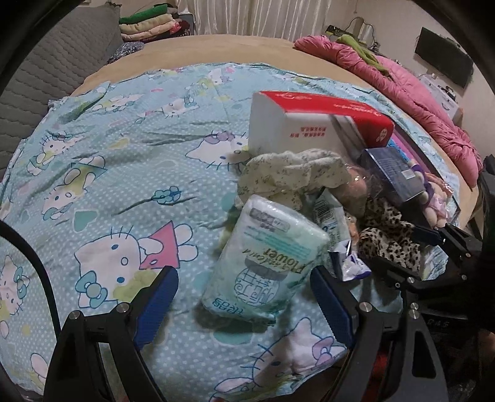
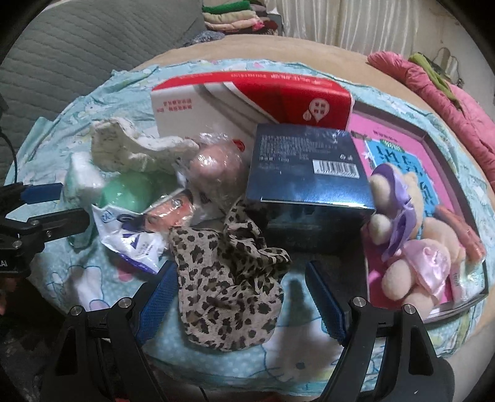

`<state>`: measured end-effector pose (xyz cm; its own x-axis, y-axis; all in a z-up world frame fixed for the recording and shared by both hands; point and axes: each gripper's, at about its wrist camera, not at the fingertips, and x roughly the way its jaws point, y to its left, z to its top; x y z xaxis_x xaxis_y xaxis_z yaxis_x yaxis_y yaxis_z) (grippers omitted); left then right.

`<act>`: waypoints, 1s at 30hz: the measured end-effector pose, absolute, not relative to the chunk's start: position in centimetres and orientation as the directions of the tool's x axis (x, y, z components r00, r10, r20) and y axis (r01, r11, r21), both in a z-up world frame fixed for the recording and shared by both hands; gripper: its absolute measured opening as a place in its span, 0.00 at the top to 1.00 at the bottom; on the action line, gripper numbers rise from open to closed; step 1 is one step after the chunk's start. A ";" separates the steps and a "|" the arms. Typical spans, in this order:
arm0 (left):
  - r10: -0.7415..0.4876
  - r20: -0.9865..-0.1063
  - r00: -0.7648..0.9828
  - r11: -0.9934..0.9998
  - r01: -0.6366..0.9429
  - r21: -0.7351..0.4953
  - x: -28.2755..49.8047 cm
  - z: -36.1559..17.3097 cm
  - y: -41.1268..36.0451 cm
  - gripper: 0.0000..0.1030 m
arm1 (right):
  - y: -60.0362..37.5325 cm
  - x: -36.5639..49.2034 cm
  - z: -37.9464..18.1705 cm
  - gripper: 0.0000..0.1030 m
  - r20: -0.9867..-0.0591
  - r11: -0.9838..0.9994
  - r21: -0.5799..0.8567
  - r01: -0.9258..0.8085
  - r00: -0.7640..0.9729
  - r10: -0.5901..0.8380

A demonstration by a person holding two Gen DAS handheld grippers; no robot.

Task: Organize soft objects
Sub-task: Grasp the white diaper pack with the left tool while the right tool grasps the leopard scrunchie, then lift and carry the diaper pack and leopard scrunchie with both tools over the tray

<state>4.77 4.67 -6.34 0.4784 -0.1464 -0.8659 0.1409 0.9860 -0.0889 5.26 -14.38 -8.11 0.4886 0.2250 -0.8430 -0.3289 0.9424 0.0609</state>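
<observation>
A heap of things lies on a blue cat-print sheet (image 1: 102,173). My left gripper (image 1: 244,297) stands open, its blue pads on either side of a pale green tissue pack (image 1: 266,259) without pressing it. My right gripper (image 2: 241,290) is open too, straddling a leopard-print cloth (image 2: 229,278); its pads do not grip it. Behind lie a floral cream cloth (image 2: 133,148), a plush bear in a pink dress (image 2: 414,247), a wrapped pink item (image 2: 213,167) and a white-blue pouch (image 2: 133,241). The leopard cloth (image 1: 389,235) and floral cloth (image 1: 287,173) also show in the left wrist view.
A red-and-white box (image 2: 247,102), a dark blue box (image 2: 306,173) and a pink book (image 2: 399,154) sit at the back of the heap. A pink quilt (image 1: 411,102) lies on the bed's right side. Folded clothes (image 1: 148,24) are stacked far back.
</observation>
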 end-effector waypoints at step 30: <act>-0.266 -0.858 0.440 0.963 0.093 -0.251 5.2 -7.6 7.3 0.53 | -15.4 4.8 -7.2 0.81 -0.806 0.889 0.217 -0.402 0.440 0.396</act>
<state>5.19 7.30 -7.64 0.4401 -0.2662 -0.8576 0.0933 0.9634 -0.2512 4.80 -15.43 -7.16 0.4396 0.3958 -0.8063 -0.4022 0.8894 0.2174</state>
